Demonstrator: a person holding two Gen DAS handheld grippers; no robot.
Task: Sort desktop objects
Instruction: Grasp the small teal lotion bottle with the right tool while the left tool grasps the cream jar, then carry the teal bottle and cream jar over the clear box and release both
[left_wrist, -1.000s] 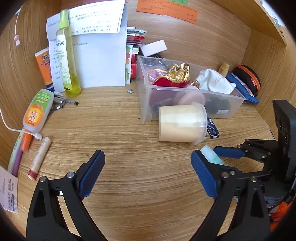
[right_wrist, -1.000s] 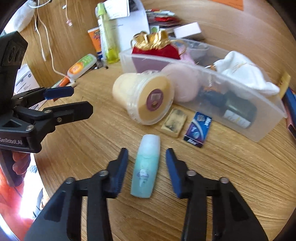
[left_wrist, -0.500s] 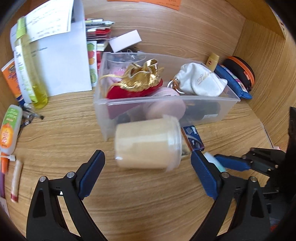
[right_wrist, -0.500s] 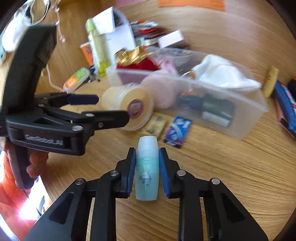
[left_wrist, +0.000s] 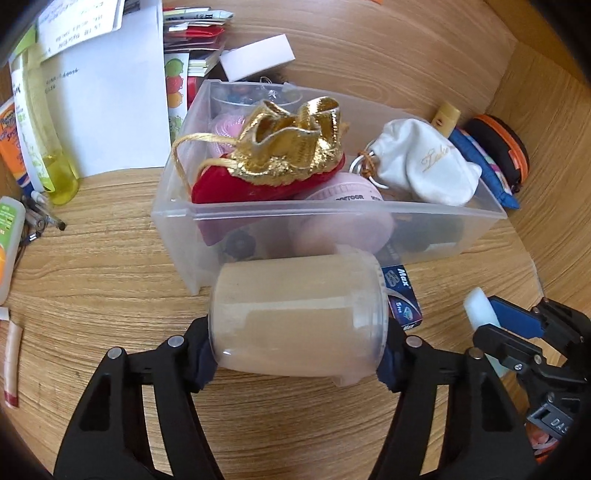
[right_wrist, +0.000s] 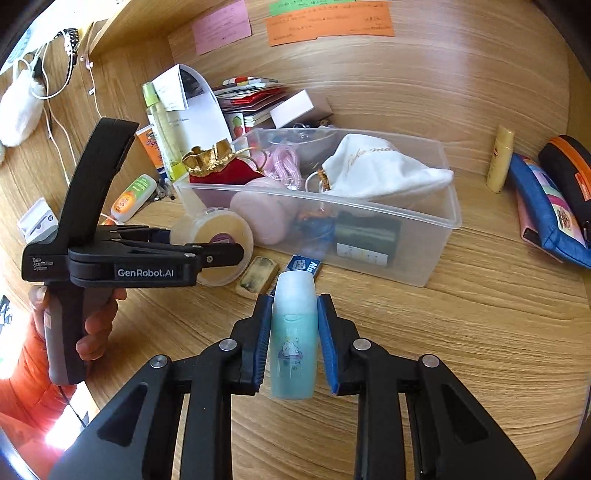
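While the left claw (left_wrist: 297, 360) clamps the tub (left_wrist: 299, 317), the right claw (right_wrist: 293, 345) grips the bottle (right_wrist: 294, 339).

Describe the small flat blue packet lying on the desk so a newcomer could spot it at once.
Find the clear plastic bin in the middle of the wooden desk. Just in front of its near wall lies the blue packet, printed "Max". Its neighbours are a pale round tub and a worn beige block, neither blue.

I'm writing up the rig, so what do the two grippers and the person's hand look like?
Both grippers are black plastic linkages with silver pivot screws and blue finger pads. The left gripper has a pistol handle and white "GenRobot.AI" lettering. The bare left hand shows an orange sleeve.
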